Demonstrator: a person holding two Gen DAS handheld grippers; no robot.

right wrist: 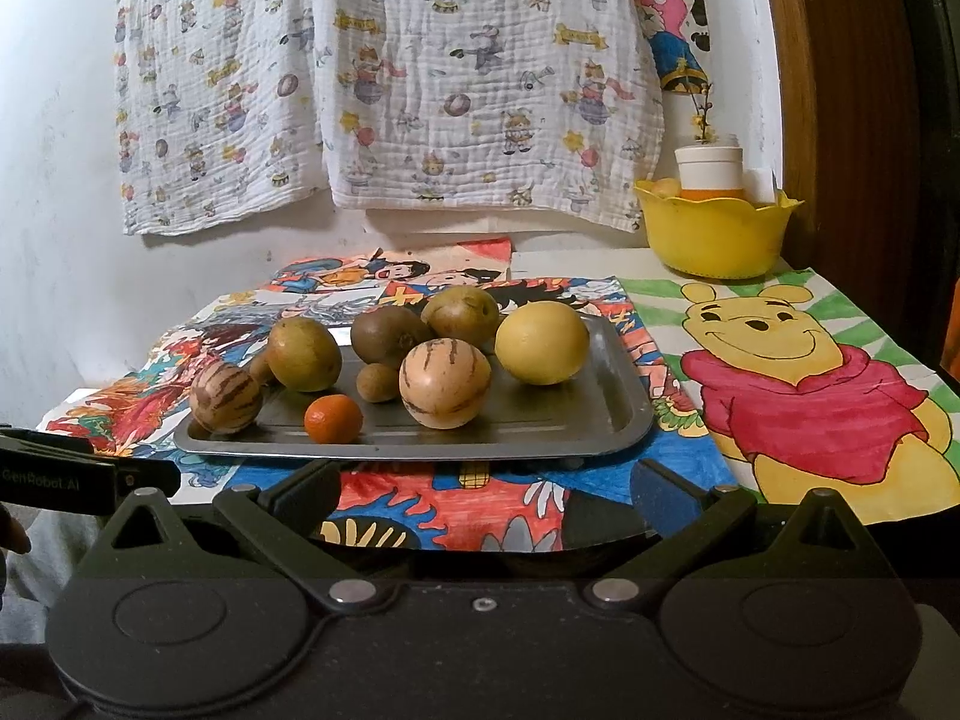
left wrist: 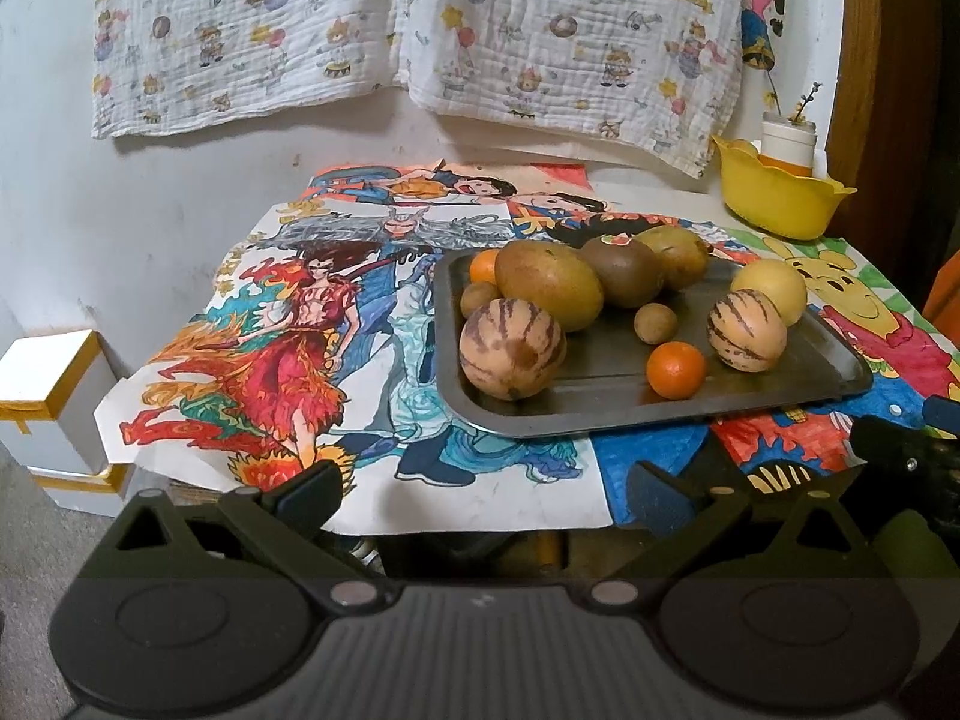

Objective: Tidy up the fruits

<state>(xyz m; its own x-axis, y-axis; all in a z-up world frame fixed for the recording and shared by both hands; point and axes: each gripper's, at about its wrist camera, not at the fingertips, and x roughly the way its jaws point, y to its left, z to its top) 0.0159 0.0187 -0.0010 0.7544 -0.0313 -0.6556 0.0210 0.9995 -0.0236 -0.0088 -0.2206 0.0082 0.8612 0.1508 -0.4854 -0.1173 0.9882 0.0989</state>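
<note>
Fruits on tray, left tool – "GenRobot.AI"

The metal tray carries two striped pepino melons, two small oranges, two brownish-green pears, one kiwi, one yellow citrus fruit and two small brown longans. One yellow bowl stands behind.

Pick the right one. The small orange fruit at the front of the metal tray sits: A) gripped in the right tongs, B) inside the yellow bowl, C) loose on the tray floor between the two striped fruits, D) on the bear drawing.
C: the small orange fruit rests on the tray floor between the striped fruits; both tongs are open and empty.
</note>
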